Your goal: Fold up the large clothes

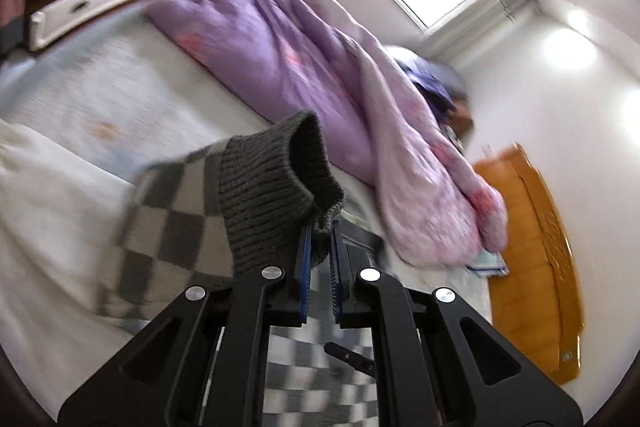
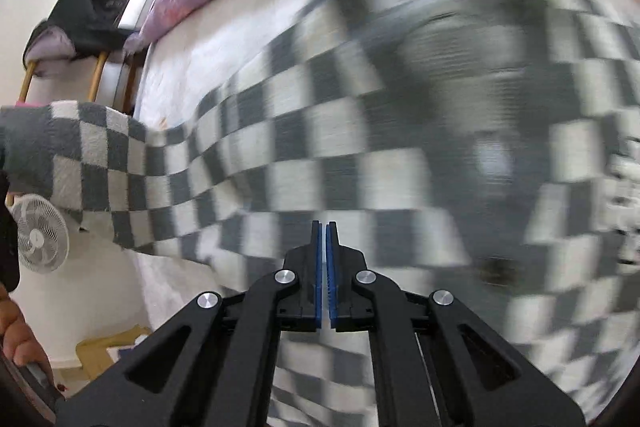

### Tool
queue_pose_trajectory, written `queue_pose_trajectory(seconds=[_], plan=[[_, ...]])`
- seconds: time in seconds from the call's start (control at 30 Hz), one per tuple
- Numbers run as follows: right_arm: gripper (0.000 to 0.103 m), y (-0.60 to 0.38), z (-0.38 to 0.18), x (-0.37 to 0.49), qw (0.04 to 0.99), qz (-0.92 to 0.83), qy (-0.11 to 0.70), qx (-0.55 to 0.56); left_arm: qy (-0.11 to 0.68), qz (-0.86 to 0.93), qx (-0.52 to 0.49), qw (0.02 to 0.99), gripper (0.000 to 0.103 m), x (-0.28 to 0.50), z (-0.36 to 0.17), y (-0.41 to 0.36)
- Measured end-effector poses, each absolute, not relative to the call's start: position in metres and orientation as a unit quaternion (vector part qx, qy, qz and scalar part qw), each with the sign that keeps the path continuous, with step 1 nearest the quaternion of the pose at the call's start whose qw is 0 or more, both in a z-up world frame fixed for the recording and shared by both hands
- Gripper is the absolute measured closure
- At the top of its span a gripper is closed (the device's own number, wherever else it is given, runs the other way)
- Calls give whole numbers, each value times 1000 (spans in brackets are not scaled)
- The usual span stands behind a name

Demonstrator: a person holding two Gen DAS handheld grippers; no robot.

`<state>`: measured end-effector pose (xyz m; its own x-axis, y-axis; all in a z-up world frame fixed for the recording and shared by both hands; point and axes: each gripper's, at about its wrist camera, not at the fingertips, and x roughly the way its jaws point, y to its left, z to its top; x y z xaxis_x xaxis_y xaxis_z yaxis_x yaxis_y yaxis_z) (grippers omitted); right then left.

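Your left gripper (image 1: 320,227) clamped on the ribbed grey cuff (image 1: 272,179) of the checkered sweater (image 2: 320,155), lifted over the bed (image 1: 80,83), your right gripper (image 2: 323,227) closed and empty above the spread sweater.

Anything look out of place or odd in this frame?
Nothing damaged or spilled. The left gripper pinches the ribbed grey cuff of the checkered sweater, lifted off the bed. The right gripper is shut and looks empty. A purple duvet lies bunched behind.
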<state>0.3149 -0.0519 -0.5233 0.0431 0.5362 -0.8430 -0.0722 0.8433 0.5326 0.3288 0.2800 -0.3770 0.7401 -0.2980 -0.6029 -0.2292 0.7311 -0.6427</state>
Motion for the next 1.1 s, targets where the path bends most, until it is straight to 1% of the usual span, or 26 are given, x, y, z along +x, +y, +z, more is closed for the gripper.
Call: queue_pose_trajectory(seconds=[0.07,0.2,0.43,0.53,0.6,0.7,0.83,0.87,0.9,0.93,0.97,1.0,1.03,1.1], plan=[[101,-86,-514,310,707,199,654,182,368,-38,-360,856,95,350,-384,229],[101,-178,-513,303,724,152,646,187,398,-59,-343,849,95,391,-411,140],[100,-313,-515,297,733,86,637,225,491,-61,-309,812,95,442,-487,5],[98,-366,-519,296,735,57,631,242,529,-51,-264,805,95,449,-515,-29],[98,-398,-523,295,738,33,625,251,551,-43,-259,792,95,451,-537,-40],[97,-451,-530,296,746,-10,608,273,577,-27,-222,786,95,456,-558,-57],[96,-529,-545,292,745,-77,573,334,608,-11,-184,772,95,455,-578,-74],[89,-540,-549,292,742,-88,568,346,614,-10,-179,769,93,452,-581,-80],[76,-561,-556,290,737,-115,560,360,622,-13,-177,762,91,451,-583,-85],[70,-574,-560,289,735,-134,552,371,624,-22,-182,760,91,450,-584,-91],[67,-592,-565,286,732,-155,537,390,624,-28,-181,760,86,450,-583,-96],[66,-606,-570,287,728,-168,528,404,625,-33,-168,762,77,450,-582,-106],[65,-618,-573,286,723,-178,519,421,626,-37,-157,763,73,451,-581,-114],[65,-640,-585,288,709,-189,502,457,633,-51,-136,760,73,450,-584,-133]])
